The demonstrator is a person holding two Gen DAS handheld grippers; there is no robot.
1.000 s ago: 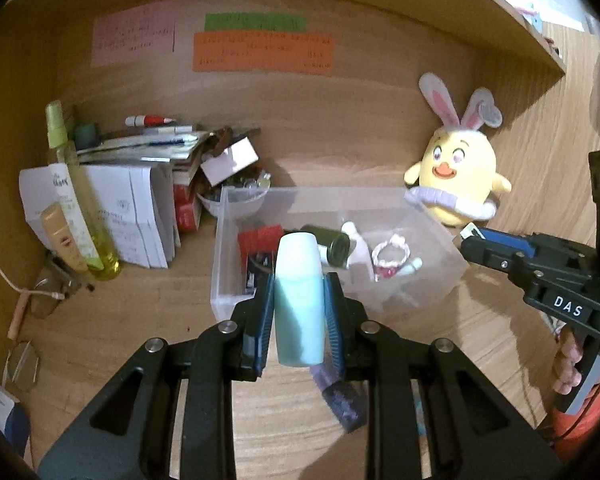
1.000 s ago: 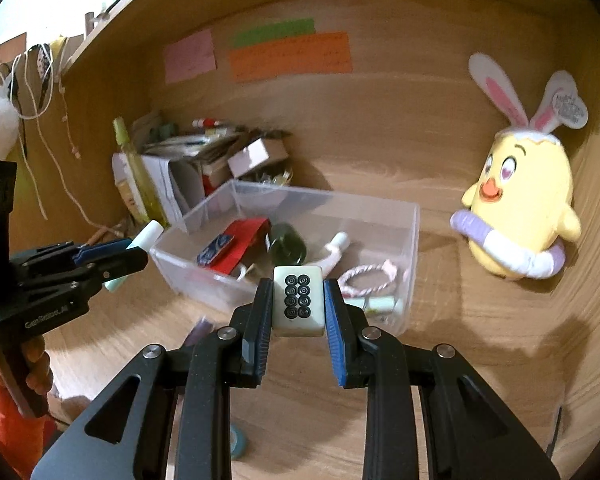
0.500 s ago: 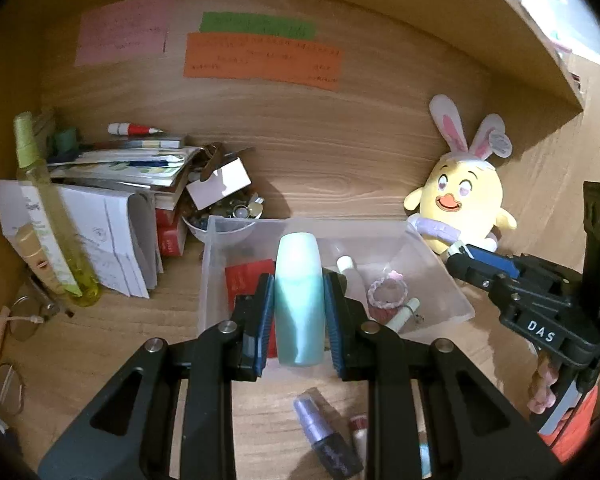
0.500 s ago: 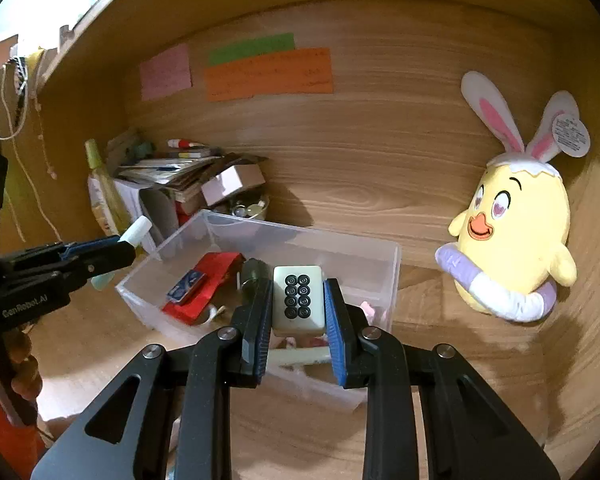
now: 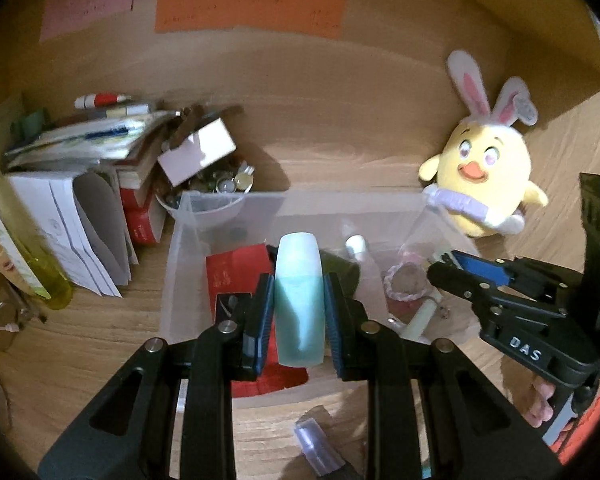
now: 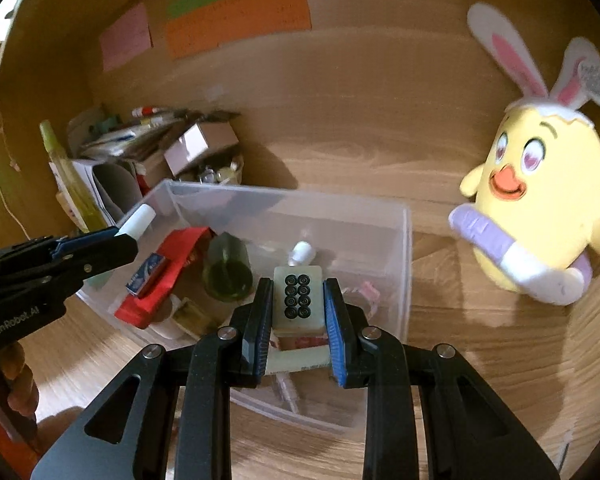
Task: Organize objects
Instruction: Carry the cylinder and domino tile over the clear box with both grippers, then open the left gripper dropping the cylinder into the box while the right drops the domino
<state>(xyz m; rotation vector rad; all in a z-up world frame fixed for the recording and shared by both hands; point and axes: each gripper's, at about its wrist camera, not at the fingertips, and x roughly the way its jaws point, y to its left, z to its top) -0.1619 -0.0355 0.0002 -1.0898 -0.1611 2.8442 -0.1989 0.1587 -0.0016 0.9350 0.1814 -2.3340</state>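
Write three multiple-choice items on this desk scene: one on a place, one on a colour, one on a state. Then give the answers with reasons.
1. Where does the plush chick stand relative to the clear bin?
A. inside it
B. outside it, off its right end
C. on the paper stack

2. What colour is the bottle in the left tool?
A. pale teal
B. red
C. black

3. What is the state of the right tool?
A. open and empty
B. shut on a pen
C. shut on the mahjong tile

Answers:
1 B: in the right wrist view the chick sits on the wood beyond the bin's right wall.
2 A: the body between the pads is pale teal with a whiter cap.
3 C: both pads press the sides of the tile with eight circles.
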